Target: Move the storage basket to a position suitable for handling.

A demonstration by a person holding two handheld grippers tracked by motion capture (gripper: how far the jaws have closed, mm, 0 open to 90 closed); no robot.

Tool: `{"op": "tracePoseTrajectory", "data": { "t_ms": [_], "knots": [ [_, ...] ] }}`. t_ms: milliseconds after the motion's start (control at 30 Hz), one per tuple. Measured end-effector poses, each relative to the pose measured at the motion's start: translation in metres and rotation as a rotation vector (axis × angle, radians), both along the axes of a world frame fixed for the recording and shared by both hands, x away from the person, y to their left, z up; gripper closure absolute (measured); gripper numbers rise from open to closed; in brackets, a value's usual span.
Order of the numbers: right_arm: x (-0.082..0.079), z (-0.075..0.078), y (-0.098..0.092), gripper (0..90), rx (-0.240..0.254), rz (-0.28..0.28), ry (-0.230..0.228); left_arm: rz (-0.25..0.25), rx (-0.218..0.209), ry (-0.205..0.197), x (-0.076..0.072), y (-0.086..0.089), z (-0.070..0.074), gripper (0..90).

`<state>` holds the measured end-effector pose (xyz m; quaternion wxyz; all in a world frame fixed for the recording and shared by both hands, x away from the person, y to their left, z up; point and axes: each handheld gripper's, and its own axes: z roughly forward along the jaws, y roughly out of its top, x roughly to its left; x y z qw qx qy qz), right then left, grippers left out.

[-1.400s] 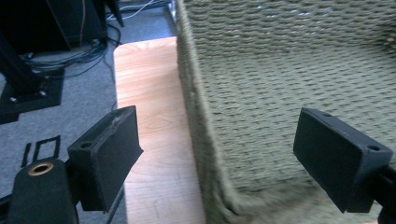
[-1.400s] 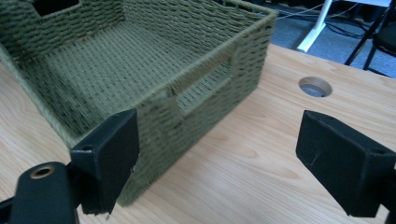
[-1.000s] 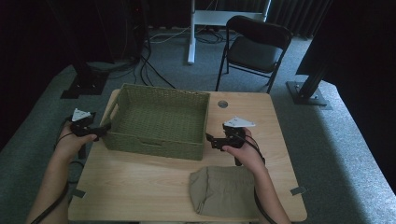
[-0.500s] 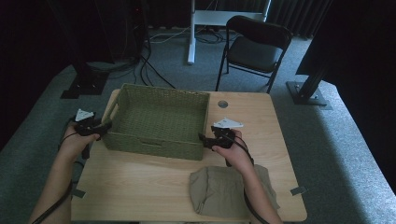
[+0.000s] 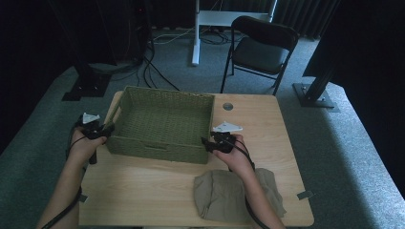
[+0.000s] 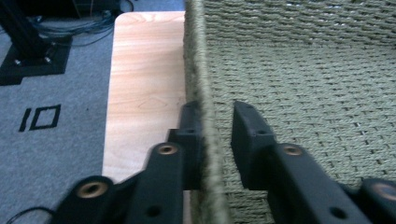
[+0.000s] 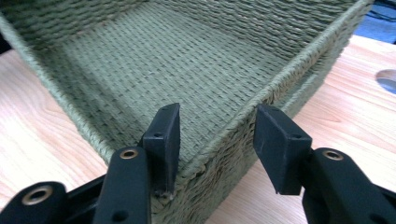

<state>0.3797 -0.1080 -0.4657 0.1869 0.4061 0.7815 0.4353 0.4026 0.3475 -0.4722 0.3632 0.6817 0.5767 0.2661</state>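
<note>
You are taking hold of the green woven basket, which is sitting on the far left part of the wooden surface, one tool on each end. Your left tool is straddling the left wall: its jaws have just been closing, and in the left gripper view the outer pad is lying against the rim while the inner pad is standing just off it, so that grip is nearly made but not quite pinched. Your right tool is at the near right corner; its jaws have also been closing, yet in the right gripper view they are standing well apart with the corner between them and the right-hand pad clear of the weave.

To do this well, keep squeezing both sides until the pads are pressing the wall squarely, and consider sliding the right tool off the corner onto a straight run of rim, where the hold looks likely to be firmer. Lift only once both are tight, and evenly.

The gripper views are giving you pad-to-rim contact; the high view is giving you the folded tan cloth lying under your right forearm, well apart from the basket.
</note>
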Motion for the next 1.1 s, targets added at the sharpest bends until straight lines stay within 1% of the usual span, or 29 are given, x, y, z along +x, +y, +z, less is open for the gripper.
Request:
{"op": "tracePoseTrajectory", "data": {
  "t_ms": [33,133,200,333,367,433,500,600,667,700,867,933,1100],
  "knots": [
    [0.000,0.000,0.000,52.6,-0.008,-0.010,-0.001,0.003,-0.006,0.000,-0.001,0.000,0.000,79.1],
    [0.000,0.001,-0.001,55.3,0.000,-0.029,0.021,0.001,-0.014,-0.003,-0.006,-0.002,-0.001,79.3],
    [0.000,0.001,-0.002,56.2,-0.001,-0.038,0.026,0.012,-0.025,-0.008,-0.009,-0.003,-0.002,79.3],
    [0.000,0.002,-0.003,59.3,0.002,-0.068,0.043,0.018,-0.014,-0.008,-0.014,-0.007,-0.001,79.3],
    [0.000,0.003,-0.004,60.6,0.010,-0.081,0.053,0.020,-0.016,-0.008,-0.015,-0.008,-0.001,79.3],
    [-0.001,0.003,-0.004,61.4,0.012,-0.090,0.057,0.023,-0.015,-0.009,-0.017,-0.009,-0.002,79.4],
    [-0.001,0.003,-0.005,61.6,0.011,-0.093,0.056,0.037,-0.022,-0.008,-0.019,-0.012,-0.002,79.5],
    [0.000,0.002,-0.008,62.9,0.019,-0.102,0.054,0.050,-0.017,-0.001,-0.023,-0.016,-0.001,79.5],
    [0.000,0.002,-0.010,64.5,0.022,-0.110,0.052,0.058,-0.026,0.000,-0.025,-0.018,-0.002,81.6],
    [0.000,0.002,-0.010,64.7,0.026,-0.116,0.058,0.059,-0.030,-0.003,-0.026,-0.019,-0.002,81.6],
    [-0.001,0.003,-0.013,65.9,-0.003,-0.123,0.052,0.058,-0.034,-0.002,-0.031,-0.024,-0.002,81.6],
    [0.000,0.004,-0.016,66.6,-0.002,-0.132,0.056,0.058,-0.028,-0.001,-0.033,-0.028,-0.002,81.5],
    [-0.001,0.004,-0.023,67.9,-0.010,-0.150,0.060,0.065,-0.033,-0.002,-0.036,-0.036,-0.002,81.5]
  ]
}}
